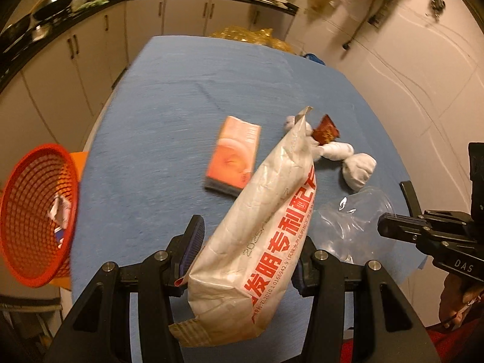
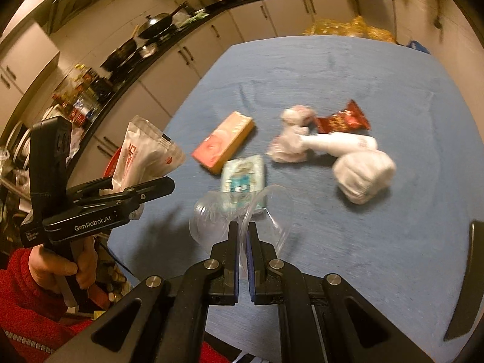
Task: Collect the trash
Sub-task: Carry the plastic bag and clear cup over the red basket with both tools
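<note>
Crinkly white paper bag (image 1: 257,227) with red print, light and floppy, sits clamped mid-body in half-open left gripper (image 1: 245,248) above blue table (image 1: 151,121), red basket (image 1: 33,220) just left; right gripper (image 2: 243,242) pinched shut on thin slippery clear plastic (image 2: 217,220).

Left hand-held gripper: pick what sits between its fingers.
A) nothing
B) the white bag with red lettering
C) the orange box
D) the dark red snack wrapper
B: in the left wrist view the left hand-held gripper grips the white bag with red lettering, while the orange box lies on the blue tablecloth.
</note>
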{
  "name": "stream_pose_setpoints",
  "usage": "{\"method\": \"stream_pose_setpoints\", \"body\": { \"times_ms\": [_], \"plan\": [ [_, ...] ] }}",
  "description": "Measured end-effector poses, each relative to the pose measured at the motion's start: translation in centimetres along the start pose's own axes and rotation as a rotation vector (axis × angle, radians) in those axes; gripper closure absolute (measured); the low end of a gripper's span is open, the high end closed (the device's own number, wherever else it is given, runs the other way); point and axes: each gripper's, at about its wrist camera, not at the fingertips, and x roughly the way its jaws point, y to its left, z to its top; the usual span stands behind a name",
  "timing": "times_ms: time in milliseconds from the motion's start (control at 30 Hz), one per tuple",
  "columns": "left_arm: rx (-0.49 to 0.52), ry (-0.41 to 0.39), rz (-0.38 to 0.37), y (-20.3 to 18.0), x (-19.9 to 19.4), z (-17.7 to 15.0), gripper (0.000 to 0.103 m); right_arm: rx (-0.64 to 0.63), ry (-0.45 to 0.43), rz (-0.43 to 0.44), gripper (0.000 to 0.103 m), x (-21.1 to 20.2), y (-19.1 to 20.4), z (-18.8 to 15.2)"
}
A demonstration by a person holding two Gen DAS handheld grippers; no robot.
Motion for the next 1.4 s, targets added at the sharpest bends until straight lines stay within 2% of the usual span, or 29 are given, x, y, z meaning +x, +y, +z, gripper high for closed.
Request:
{"method": "stream_pose_setpoints", "body": {
  "times_ms": [400,1033,1400],
  "plan": [
    [-0.064,-0.036,0.041,3.9,-1.9,-0.7,0.054,-0.079,0.026,0.026,0.098,1.7,3.5,1.2],
    [-0.105,-0.052,0.058,6.3,-2.6,-0.9,0.054,-0.125,0.045,0.018,0.098,2.7,5.9,1.9],
    [-0.133,-0.065,0.086,9.1,-3.6,-1.2,0.054,-0.156,0.045,0.024,0.098,3.5,8.2,3.3]
  ]
}}
